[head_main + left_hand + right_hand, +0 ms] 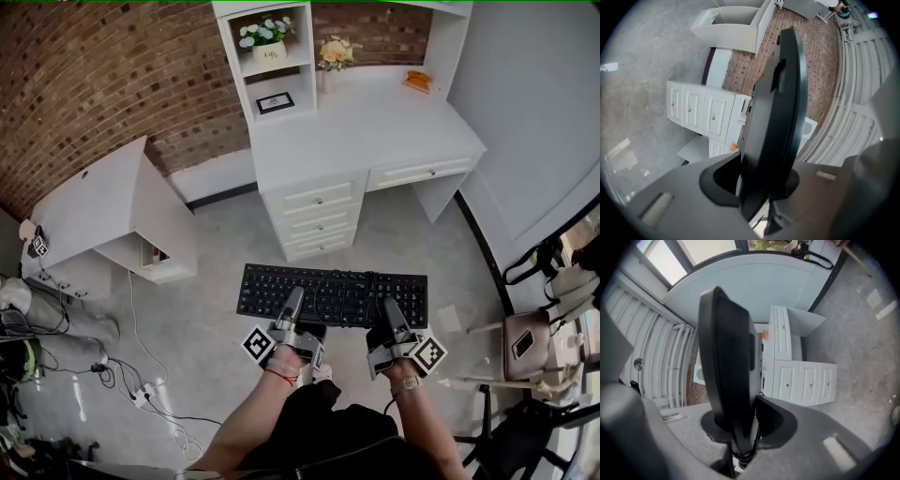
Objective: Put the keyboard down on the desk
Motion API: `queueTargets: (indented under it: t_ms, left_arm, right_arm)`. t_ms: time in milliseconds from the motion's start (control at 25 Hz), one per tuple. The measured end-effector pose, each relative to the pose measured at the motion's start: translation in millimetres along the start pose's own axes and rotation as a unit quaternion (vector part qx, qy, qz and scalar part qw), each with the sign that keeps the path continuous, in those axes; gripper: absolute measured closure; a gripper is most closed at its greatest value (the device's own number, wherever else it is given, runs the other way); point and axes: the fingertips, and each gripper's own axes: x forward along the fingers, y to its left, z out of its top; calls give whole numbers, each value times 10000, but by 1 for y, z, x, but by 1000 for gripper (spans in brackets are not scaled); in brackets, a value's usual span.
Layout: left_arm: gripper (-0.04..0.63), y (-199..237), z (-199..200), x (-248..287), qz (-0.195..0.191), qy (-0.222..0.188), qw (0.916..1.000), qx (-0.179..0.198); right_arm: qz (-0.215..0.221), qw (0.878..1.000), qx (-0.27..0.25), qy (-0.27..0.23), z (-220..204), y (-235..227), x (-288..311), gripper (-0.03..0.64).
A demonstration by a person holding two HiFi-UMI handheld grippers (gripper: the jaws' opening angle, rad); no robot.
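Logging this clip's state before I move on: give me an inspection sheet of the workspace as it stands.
Surface: white desk, keyboard not on it.
Job's things: black keyboard held over the floor, short of the desk.
Clutter: orange item at desk's back right.
Grippers: left gripper and right gripper, jaws shut on keyboard's near edge.
Cables: cord looped on the keys; loose cables on floor at left.
Surroundings: brick wall, white cabinet.
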Motion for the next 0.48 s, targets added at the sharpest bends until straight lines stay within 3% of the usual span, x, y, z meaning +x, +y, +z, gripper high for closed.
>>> queueTargets:
  t_ms: [480]
  left_arm:
    - [511,10,14,39,98,14,9999,-15]
  right_arm:
    - [-69,10000,-16,29,15,-10,37,546]
